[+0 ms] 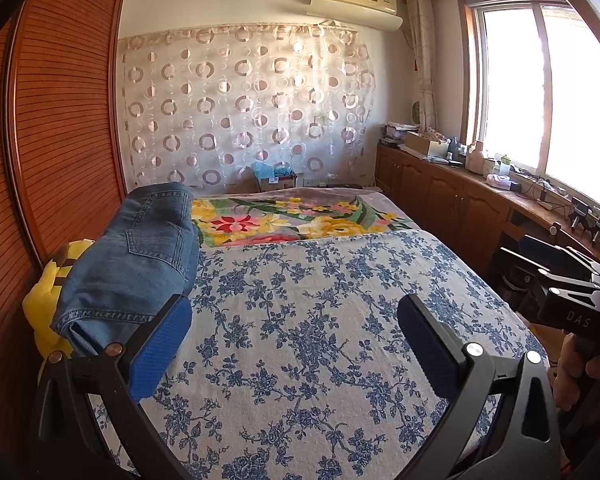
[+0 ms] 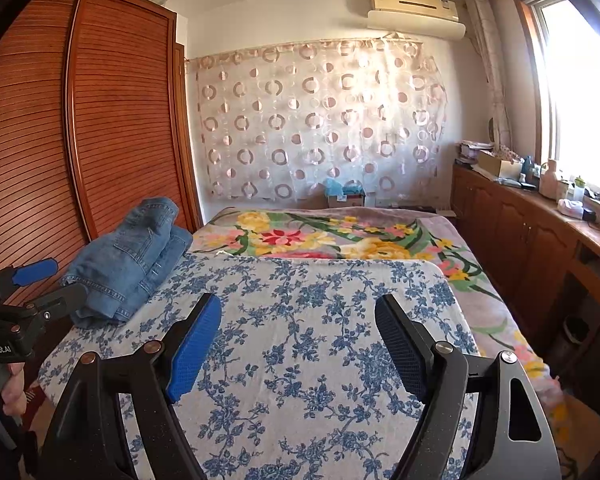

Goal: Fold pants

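Bed [image 2: 500,320]: floral sheet [image 2: 320,340], folded jeans [image 2: 132,256]

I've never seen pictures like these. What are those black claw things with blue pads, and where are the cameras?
Those are grippers, tongs a person holds, one per hand. A small camera rides on each, looking forward between its fingers. One picture comes from the left gripper, the other from the right gripper. Both are open and hold nothing. Below them is a bed with a blue-flowered sheet. Folded blue jeans lie at its left edge, over a yellow plush toy. Further back is a bright flowery blanket.
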### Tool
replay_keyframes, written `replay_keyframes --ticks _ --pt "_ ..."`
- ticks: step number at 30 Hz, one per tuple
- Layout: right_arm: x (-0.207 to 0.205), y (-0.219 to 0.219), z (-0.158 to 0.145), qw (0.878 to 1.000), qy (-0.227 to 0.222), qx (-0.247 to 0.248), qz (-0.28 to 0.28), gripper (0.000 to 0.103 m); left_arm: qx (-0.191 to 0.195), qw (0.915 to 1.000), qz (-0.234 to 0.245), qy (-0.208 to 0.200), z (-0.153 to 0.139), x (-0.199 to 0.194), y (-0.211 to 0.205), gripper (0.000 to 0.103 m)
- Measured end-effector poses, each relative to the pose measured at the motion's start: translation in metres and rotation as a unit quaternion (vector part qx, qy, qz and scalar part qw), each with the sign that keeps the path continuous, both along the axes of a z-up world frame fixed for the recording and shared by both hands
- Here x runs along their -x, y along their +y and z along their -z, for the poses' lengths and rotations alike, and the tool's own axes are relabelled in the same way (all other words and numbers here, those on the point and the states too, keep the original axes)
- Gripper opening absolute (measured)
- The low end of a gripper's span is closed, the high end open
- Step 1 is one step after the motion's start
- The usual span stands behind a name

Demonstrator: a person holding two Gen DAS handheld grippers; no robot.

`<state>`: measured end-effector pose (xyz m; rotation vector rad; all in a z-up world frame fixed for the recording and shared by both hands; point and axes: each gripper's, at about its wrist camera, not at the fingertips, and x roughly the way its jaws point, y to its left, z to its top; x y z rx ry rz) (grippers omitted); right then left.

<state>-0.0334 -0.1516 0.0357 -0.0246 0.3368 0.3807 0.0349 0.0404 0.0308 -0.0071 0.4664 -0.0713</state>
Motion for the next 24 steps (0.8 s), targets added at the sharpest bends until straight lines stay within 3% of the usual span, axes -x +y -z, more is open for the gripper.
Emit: replay_keyframes --ticks 24 --pt "-0.0027 -0.0022 0.0023 1.000 -0.003 -0.001 -0.005 0.081 -0.001 1.0000 0.001 0.000 0.0001 0.0010 0.0014 0.103"
